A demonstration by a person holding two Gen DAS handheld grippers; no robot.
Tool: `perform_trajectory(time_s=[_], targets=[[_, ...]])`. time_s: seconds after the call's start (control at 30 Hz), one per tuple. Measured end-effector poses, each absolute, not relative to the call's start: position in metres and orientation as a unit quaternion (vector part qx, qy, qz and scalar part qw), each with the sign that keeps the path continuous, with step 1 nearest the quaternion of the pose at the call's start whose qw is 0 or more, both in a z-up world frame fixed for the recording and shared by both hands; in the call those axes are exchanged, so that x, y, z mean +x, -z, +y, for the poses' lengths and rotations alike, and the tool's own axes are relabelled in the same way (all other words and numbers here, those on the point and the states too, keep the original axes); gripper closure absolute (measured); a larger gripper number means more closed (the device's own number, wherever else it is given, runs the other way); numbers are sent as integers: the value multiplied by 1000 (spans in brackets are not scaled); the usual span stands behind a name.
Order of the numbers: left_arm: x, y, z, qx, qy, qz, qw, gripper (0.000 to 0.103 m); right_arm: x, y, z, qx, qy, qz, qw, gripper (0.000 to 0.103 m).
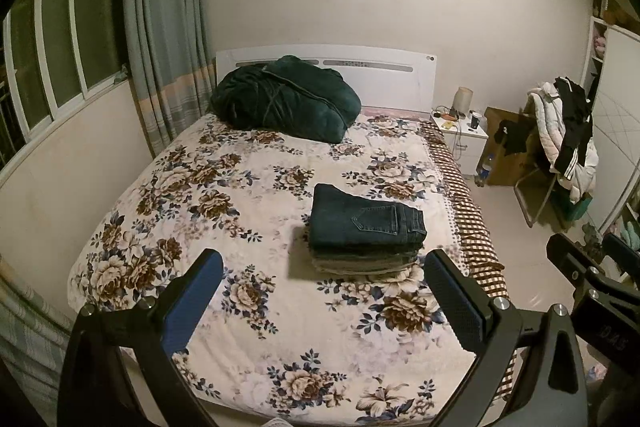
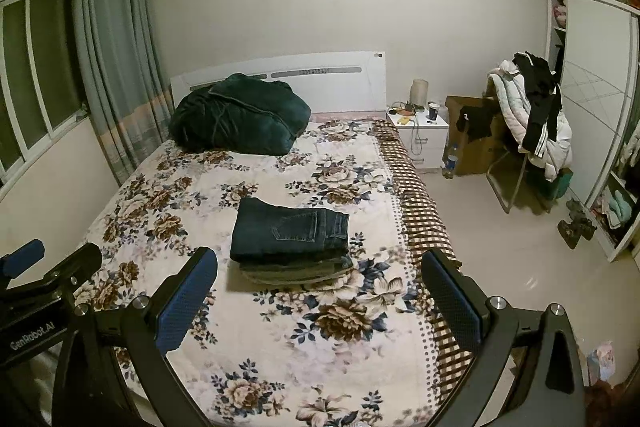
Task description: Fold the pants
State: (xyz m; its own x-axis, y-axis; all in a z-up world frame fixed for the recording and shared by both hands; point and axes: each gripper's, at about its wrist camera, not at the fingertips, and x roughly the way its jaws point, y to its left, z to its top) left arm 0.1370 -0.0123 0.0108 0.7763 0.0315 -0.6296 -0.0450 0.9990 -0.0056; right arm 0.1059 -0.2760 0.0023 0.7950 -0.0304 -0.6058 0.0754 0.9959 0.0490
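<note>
On the bed (image 1: 168, 187) mid-right, dark jeans (image 1: 366, 221) sit folded atop the stack (image 1: 360, 261). Our left gripper (image 1: 324, 301) and right gripper (image 2: 320, 301) hang released, empty. Fold looks done; next, fetch another pair.

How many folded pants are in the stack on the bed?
About 4, though lower layers are hard to separate. Dark blue jeans lie on top; under them one dark pair, then greyish pairs at the bottom. More may be hidden.

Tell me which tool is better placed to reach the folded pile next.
Left, marginally. The pile lies nearer the left tool's open fingers; the right tool sits further right, toward the bed edge. Both are open and empty.
</note>
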Motion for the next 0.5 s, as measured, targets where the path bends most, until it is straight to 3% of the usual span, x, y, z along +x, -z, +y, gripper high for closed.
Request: perform_trajectory(time_s=[0.5], targets=[[138,-14,-11,-11,-24,333,943,0,106,-2,-275,37,26,320,946,0]])
